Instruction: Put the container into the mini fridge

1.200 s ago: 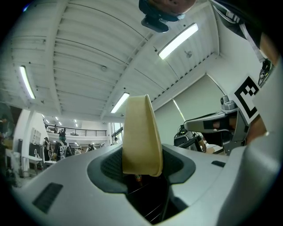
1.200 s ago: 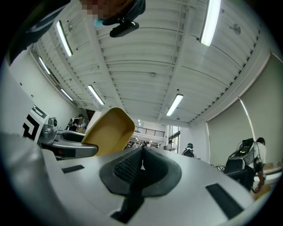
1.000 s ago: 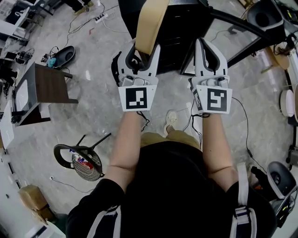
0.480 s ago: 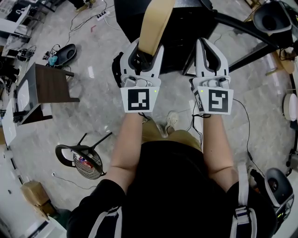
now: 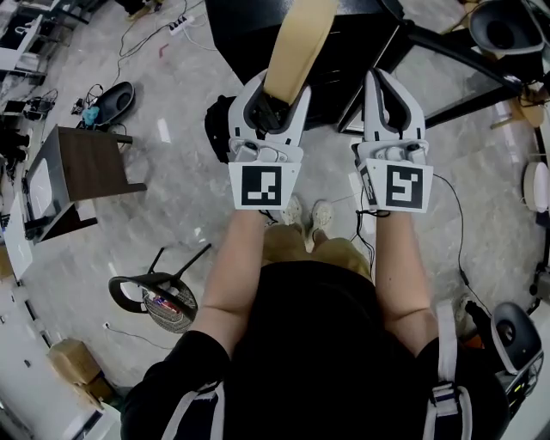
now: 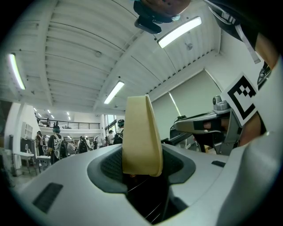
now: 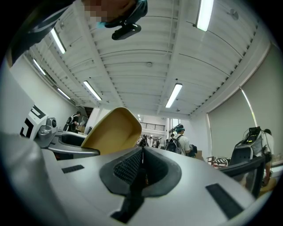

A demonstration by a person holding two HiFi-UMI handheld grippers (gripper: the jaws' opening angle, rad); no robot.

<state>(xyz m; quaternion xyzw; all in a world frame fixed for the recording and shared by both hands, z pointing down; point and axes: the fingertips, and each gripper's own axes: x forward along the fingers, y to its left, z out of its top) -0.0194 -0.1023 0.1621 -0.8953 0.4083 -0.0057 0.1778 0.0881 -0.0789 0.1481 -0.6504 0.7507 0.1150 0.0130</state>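
Note:
A flat tan container [image 5: 296, 47] stands on edge between the pads of my left gripper [image 5: 277, 86], which is shut on its lower end. In the left gripper view the container [image 6: 140, 137] rises upright out of the left gripper [image 6: 141, 170]. My right gripper [image 5: 388, 82] is level with it on the right, apart from the container, its pads pressed together with nothing between them. In the right gripper view the right gripper [image 7: 141, 163] shows only a thin seam, and the container [image 7: 112, 132] appears to its left. The black mini fridge [image 5: 352, 51] is directly beyond both grippers.
A small dark wooden table [image 5: 86, 168] stands on the floor at the left. A tipped black stool [image 5: 155, 296] lies at the lower left. Cables run over the grey floor, and a black chair [image 5: 503, 21] is at the upper right. The person's shoes [image 5: 309, 215] are below the grippers.
Both grippers have moved forward toward the black fridge, the left still carrying the tan container. The person has stepped forward, so the floor and table have slid down the view.

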